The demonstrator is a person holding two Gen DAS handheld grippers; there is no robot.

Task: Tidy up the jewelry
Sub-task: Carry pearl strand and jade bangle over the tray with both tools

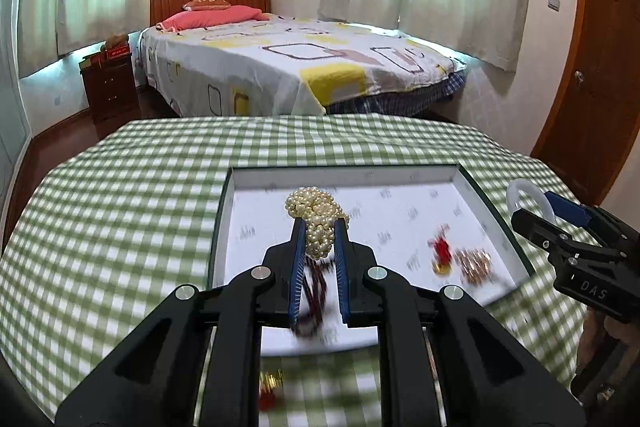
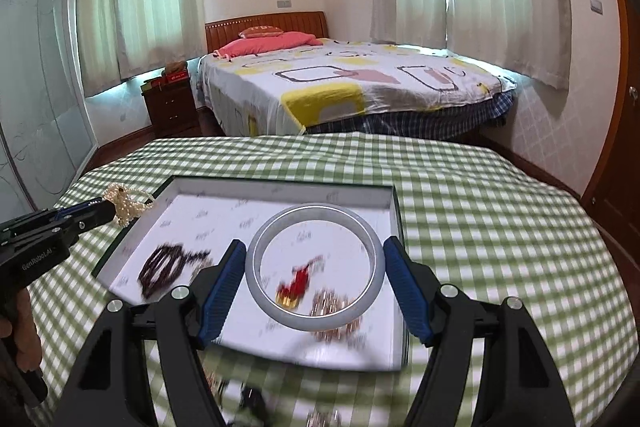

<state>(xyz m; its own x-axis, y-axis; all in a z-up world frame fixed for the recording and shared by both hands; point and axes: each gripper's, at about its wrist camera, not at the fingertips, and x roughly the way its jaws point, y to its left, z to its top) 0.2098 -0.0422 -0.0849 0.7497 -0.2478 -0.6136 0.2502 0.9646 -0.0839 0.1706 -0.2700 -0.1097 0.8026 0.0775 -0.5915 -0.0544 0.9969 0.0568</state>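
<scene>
Pearl necklace (image 1: 318, 223) being pinched in left gripper (image 1: 319, 227), pale bangle (image 2: 316, 267) being clasped in right gripper (image 2: 316, 263), both hanging above white tray (image 2: 280, 193), likely for dropping inside.

White letters reading "DAS" stand on the black body of the right gripper (image 1: 532, 205), seen at the right edge of the left wrist view. White lettering reading "GenRobot.AI" runs along the black body of the left gripper (image 2: 114, 206), seen at the left edge of the right wrist view. The white floor of the tray (image 2: 280, 193) carries a repeated small grey printed mark, too blurred to read. A red cushion (image 1: 207, 3) at the head of the bed shows gold lettering that is too small to make out. A red box (image 1: 117, 51) on the nightstand bears unreadable writing.
</scene>
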